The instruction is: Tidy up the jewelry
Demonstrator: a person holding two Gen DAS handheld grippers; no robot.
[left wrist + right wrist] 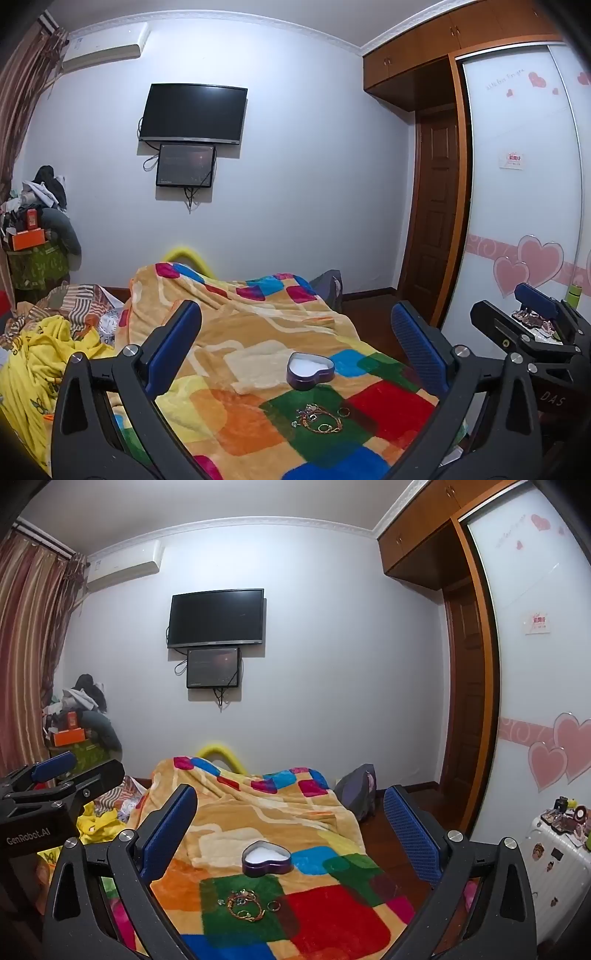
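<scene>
- Bed (258, 332): covered by a plush fleece blanket (258, 812) in tan with rounded colour blocks of red, green, orange and blue. Its far end humps over something hidden beneath; the near edge is cut off by the frame.
- Wardrobe (517, 184): glossy white sliding door with pink heart decals, framed in orange-brown wood. The small lettering near its top is illegible.
- Television (217, 617): flat, dark, wall-mounted, with a smaller dark screen (213, 667) fixed just below and loose cables hanging.
- Clutter pile (37, 221): left corner, clothing and orange boxes heaped; individual items hard to separate.
- Left gripper (295, 347): black frame, blue ribbed pads, jaws spread wide with nothing between them. Lower frame cut off.
- Right gripper (291, 827): same build, jaws equally wide apart, empty. In the left wrist view only its left part shows at the right edge.
- Heart-shaped tin (266, 858): purple metal wall, white lining, lid off, resting on the blanket between the fingers' lines of sight.
- Jewelry (246, 904): small heap on the green patch, just nearer than the tin and apart from it. Gold-toned bracelet loops, a few rings and a pale stone; fine details too small to make out.
</scene>
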